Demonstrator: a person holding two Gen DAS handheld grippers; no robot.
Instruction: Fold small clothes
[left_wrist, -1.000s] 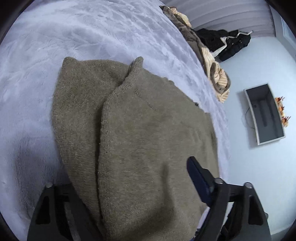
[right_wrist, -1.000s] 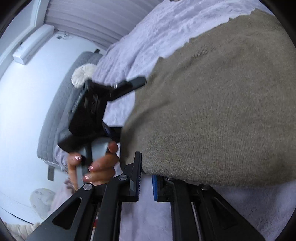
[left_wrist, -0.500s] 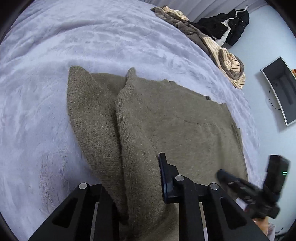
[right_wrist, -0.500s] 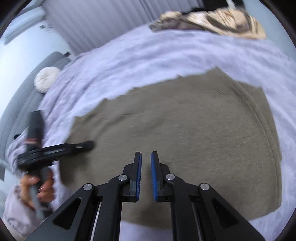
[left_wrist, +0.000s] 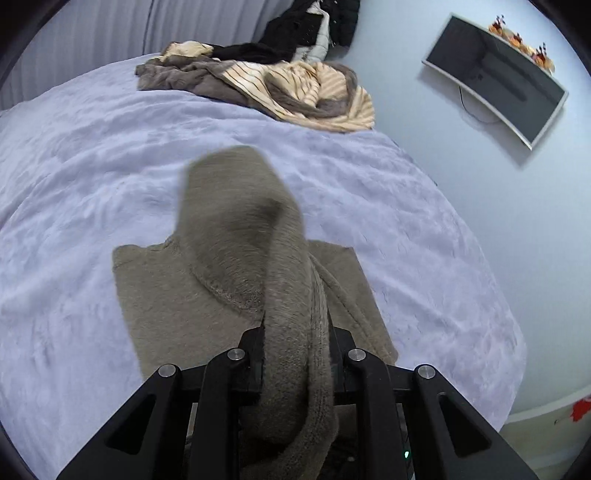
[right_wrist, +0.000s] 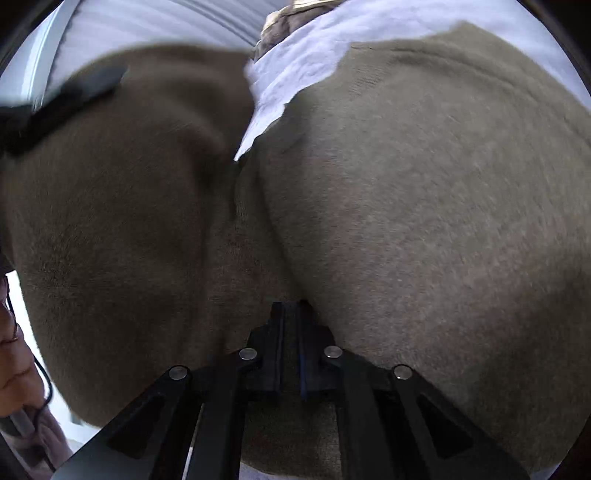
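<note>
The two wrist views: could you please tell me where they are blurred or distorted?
Left wrist view: the lifted flap of the olive-brown knitted sweater is motion-blurred, the lilac plush bedspread bulges from the fisheye. Right wrist view: the sweater's left half is smeared, the right half sharper.

Fuzzy matt knit sweater, plush bedspread, possibly matt plastic left tool with shiny metal rivets.
</note>
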